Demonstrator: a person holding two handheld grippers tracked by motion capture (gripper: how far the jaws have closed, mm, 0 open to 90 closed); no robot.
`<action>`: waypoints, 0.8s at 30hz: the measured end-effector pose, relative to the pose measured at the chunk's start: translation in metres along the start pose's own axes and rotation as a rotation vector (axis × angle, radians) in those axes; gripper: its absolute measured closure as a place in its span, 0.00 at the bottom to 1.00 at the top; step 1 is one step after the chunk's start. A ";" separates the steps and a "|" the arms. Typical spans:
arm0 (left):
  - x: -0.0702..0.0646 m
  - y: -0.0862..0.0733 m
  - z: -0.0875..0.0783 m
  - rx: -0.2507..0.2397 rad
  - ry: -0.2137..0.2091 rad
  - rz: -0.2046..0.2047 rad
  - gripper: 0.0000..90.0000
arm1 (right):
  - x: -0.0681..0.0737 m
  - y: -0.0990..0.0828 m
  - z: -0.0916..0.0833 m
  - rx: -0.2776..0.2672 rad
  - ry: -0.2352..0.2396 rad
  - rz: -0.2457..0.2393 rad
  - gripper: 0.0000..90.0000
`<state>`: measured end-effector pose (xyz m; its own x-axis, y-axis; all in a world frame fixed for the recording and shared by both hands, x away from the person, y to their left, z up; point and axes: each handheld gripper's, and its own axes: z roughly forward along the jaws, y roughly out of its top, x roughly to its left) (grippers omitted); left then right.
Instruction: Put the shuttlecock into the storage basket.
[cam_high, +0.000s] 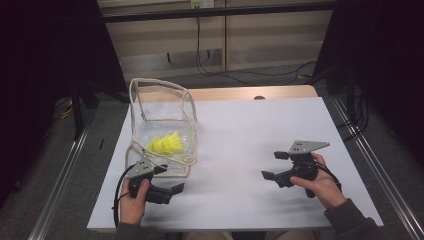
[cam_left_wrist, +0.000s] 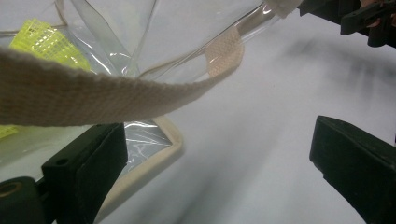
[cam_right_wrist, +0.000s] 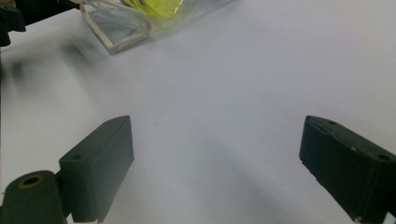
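Note:
A clear plastic bag (cam_high: 162, 125) with cream trim stands on the left of the white board (cam_high: 250, 135). Inside it lie yellow shuttlecocks (cam_high: 167, 144), which also appear through the plastic as yellow shuttlecocks (cam_left_wrist: 46, 42) and yellow shuttlecocks (cam_right_wrist: 159, 7). My left gripper (cam_high: 170, 178) is open at the bag's near corner. In the left gripper view, the bag's cream strap (cam_left_wrist: 93, 98) hangs across just above the open left gripper (cam_left_wrist: 219, 158), with nothing between the jaws. My right gripper (cam_high: 273, 165) is open over bare board, well right of the bag. The right gripper (cam_right_wrist: 215, 154) holds nothing.
The wooden table edge (cam_high: 250, 93) shows behind the board. Black cables (cam_high: 235, 75) trail on the floor at the back. Metal rails (cam_high: 62, 175) run along both sides of the table. In the right gripper view, the bag (cam_right_wrist: 135, 28) lies far ahead.

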<state>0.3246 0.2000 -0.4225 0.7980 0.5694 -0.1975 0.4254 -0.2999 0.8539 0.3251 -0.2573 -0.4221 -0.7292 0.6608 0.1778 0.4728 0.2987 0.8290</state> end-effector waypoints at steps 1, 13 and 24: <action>0.000 0.000 0.000 0.000 0.000 0.000 0.05 | 0.000 -0.001 0.000 -0.002 -0.003 -0.002 0.11; 0.000 0.000 0.000 0.001 0.001 -0.001 0.05 | -0.004 -0.011 -0.008 -0.007 -0.015 0.017 0.11; 0.000 0.000 0.001 0.008 0.002 0.001 0.05 | -0.009 -0.021 -0.019 -0.017 -0.037 0.029 0.11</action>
<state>0.3252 0.1995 -0.4228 0.7976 0.5706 -0.1956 0.4277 -0.3064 0.8504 0.3122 -0.2820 -0.4313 -0.6964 0.6942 0.1820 0.4848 0.2680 0.8326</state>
